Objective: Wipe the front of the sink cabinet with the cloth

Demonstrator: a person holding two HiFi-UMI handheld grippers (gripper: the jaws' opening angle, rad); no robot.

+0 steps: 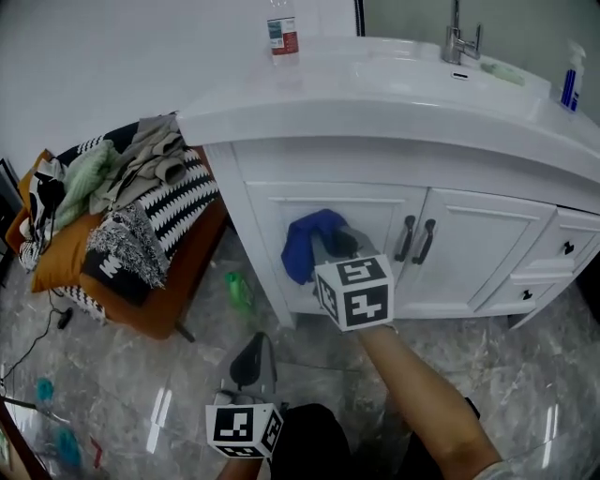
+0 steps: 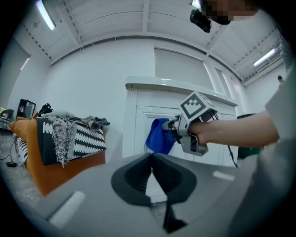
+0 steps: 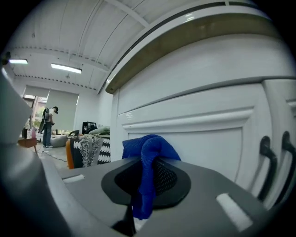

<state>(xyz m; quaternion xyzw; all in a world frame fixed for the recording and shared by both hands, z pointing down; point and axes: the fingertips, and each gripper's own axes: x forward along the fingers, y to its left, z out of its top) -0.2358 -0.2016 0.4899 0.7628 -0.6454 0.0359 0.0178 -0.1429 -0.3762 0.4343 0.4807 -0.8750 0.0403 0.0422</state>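
The white sink cabinet (image 1: 375, 211) fills the upper head view. My right gripper (image 1: 339, 244) is shut on a blue cloth (image 1: 305, 242), which is bunched against the cabinet's left door panel. In the right gripper view the cloth (image 3: 148, 148) hangs out between the shut jaws of the right gripper (image 3: 147, 167), close to the door's white panel (image 3: 208, 148). My left gripper (image 1: 253, 354) is held low over the floor, away from the cabinet, shut with nothing in it. The left gripper (image 2: 151, 159) looks toward the cloth (image 2: 159, 136) and the right gripper (image 2: 175, 130).
Two black door handles (image 1: 417, 239) lie just right of the cloth. An orange seat piled with clothes (image 1: 122, 225) stands left of the cabinet, with a green object (image 1: 239, 291) on the marble floor between. A bottle (image 1: 281, 28), faucet (image 1: 459, 42) and spray bottle (image 1: 570, 80) stand on the counter.
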